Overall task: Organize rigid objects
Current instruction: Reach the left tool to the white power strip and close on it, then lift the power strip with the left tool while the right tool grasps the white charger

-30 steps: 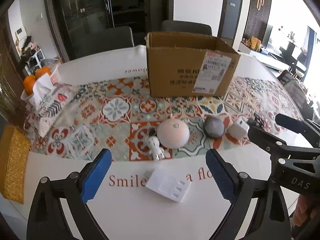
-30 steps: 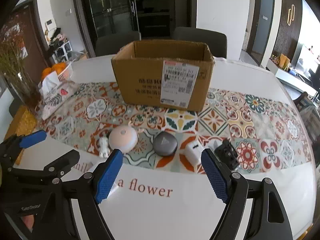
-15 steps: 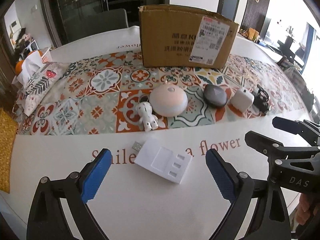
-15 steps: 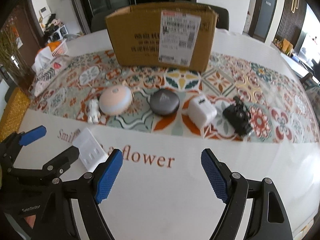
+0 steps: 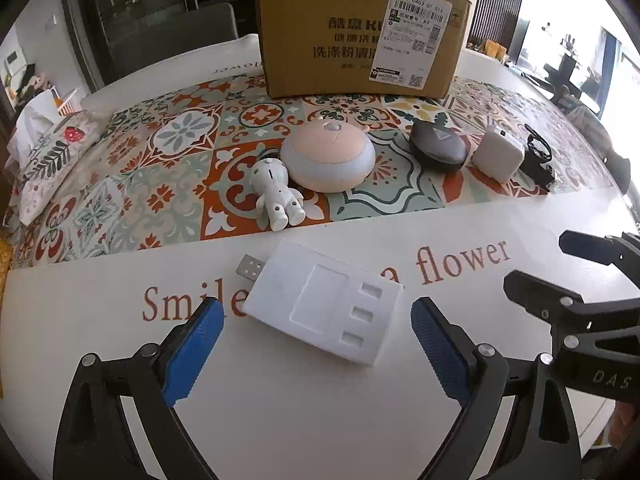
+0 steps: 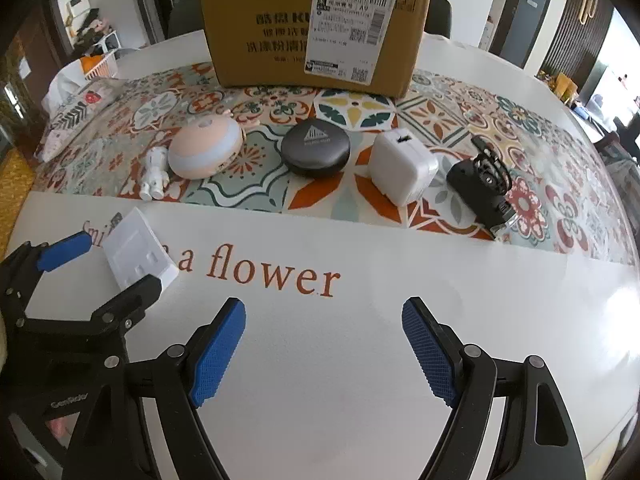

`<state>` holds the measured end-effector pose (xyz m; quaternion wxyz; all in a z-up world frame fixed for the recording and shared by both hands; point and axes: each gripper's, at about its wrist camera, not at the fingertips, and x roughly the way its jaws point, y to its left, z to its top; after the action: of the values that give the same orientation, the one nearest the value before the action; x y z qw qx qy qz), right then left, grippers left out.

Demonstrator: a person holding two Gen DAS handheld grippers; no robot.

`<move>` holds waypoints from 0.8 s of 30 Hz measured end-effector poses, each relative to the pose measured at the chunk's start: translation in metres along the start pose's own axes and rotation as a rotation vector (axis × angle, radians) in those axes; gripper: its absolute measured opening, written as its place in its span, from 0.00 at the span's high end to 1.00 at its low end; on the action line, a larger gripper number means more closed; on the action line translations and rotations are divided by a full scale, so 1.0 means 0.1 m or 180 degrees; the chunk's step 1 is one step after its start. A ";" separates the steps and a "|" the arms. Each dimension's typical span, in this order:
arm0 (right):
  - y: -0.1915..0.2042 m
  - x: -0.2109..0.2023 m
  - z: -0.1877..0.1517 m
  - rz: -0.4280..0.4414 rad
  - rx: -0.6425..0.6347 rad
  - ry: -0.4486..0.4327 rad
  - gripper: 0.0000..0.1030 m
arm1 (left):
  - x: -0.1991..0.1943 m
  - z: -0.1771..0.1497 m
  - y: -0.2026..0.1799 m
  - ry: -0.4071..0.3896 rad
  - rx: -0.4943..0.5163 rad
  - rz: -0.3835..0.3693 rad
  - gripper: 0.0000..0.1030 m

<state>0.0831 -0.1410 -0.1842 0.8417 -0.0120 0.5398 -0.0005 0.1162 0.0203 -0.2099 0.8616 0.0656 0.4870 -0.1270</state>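
Note:
A flat white USB hub point(image 5: 324, 307) lies on the white tablecloth, just ahead of my open, empty left gripper point(image 5: 316, 326); it also shows in the right wrist view point(image 6: 138, 252). Behind it in a row lie a small white robot figure point(image 5: 276, 194), a pink round lamp point(image 5: 328, 157), a dark oval case point(image 5: 438, 148), a white charger cube point(image 5: 498, 156) and a black clip device point(image 5: 538, 160). A cardboard box point(image 5: 360, 36) stands behind them. My right gripper point(image 6: 323, 322) is open and empty over the cloth, near the charger cube point(image 6: 402, 170).
A patterned tile runner point(image 5: 168, 168) crosses the table. A tissue pack point(image 5: 44, 152) and a basket of oranges point(image 6: 98, 66) sit at the far left. Chairs stand behind the table. The table edge curves close on the right.
Both grippers have moved down and forward toward the table. The USB hub now sits right in front of the left gripper's fingers. Both stay open.

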 end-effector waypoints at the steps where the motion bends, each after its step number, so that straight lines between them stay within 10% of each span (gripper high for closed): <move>1: 0.00 0.02 0.00 -0.0007 0.0005 0.0005 0.22 | 0.03 0.00 0.00 0.0004 -0.0012 -0.0003 0.07; 24: -0.12 0.11 0.04 0.0033 0.0093 -0.0025 0.22 | 0.05 0.09 -0.10 -0.0151 0.0006 0.0148 0.14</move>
<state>0.0918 -0.1528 -0.1925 0.8439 0.0032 0.5365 -0.0040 0.1237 0.0077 -0.2094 0.8756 0.0746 0.4647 -0.1090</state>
